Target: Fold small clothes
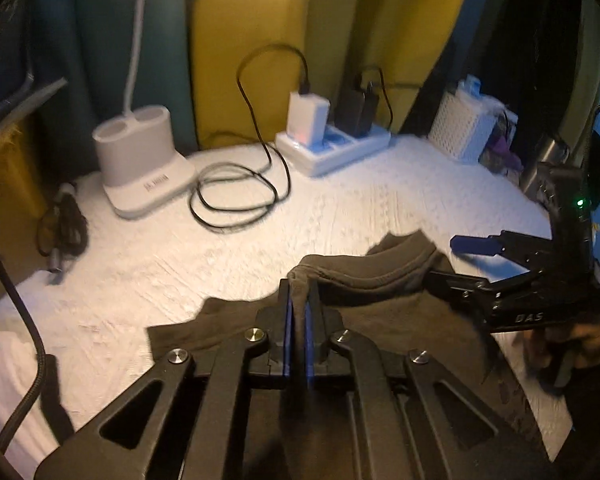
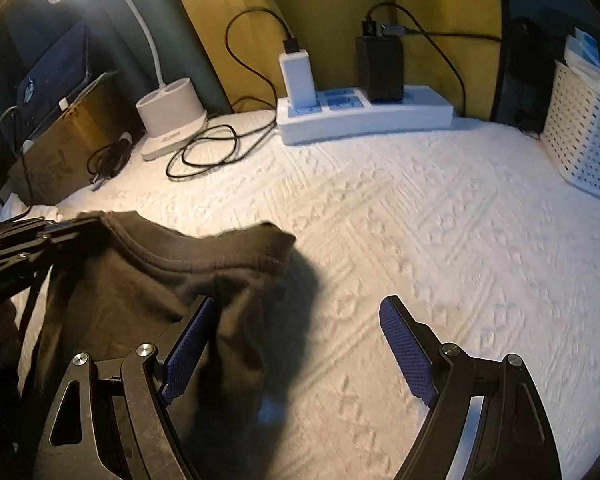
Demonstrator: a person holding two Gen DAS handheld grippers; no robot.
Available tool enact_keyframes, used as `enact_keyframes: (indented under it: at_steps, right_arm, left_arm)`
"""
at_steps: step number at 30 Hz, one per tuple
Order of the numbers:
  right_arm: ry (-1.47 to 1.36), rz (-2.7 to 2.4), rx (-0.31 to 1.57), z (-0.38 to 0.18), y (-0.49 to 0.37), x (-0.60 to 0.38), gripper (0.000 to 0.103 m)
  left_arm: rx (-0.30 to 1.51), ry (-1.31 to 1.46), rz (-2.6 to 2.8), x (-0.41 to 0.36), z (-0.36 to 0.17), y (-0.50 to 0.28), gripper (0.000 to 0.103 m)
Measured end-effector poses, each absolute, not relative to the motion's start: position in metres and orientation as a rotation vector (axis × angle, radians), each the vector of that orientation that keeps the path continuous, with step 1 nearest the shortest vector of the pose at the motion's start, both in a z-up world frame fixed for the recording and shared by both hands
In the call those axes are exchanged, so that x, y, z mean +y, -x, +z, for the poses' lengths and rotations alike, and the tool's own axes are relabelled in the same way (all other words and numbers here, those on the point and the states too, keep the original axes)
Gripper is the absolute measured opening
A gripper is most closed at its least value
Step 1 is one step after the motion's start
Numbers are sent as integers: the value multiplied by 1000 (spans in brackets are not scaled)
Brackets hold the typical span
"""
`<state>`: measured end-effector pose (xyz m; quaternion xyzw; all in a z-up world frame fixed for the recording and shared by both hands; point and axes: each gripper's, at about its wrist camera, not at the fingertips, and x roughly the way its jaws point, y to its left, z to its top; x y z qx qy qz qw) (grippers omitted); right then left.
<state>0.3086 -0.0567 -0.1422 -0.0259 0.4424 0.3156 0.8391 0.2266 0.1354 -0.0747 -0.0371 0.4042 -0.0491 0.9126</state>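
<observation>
One dark brown garment (image 1: 380, 280), rumpled, ribbed collar bunched upward.

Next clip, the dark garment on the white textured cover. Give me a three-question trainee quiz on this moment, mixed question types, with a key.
1. True or false: the left tongs are shut on a fold of the dark garment.
2. Multiple choice: the right tongs are
A. shut on the garment
B. open, nothing pinched between the pads
C. shut on a cable
3. Short answer: what stands plugged into the white power strip at the back?

Key
1. True: the cloth is pinched between the blue pads.
2. B: the jaws stand wide, one pad beside the cloth, the other over bare cover.
3. A white charger and a black adapter, each with a cable.
</observation>
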Motion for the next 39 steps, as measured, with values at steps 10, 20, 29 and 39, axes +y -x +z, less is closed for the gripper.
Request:
enact_keyframes:
  at_steps: [10, 20, 29, 39]
  right_arm:
    - [57, 701, 949, -146, -322, -36, 85]
    - [53, 712, 936, -144, -319, -34, 79]
    - [50, 700, 934, -142, -306, -44, 80]
    - [65, 715, 917, -146, -305, -33, 79]
  left_arm:
    - [949, 92, -21, 153, -112, -237, 5]
    - [909, 149, 56, 179, -82, -199, 82]
    - [969, 302, -55, 183, -115, -207, 83]
    - [958, 111, -114, 145, -119, -225, 84]
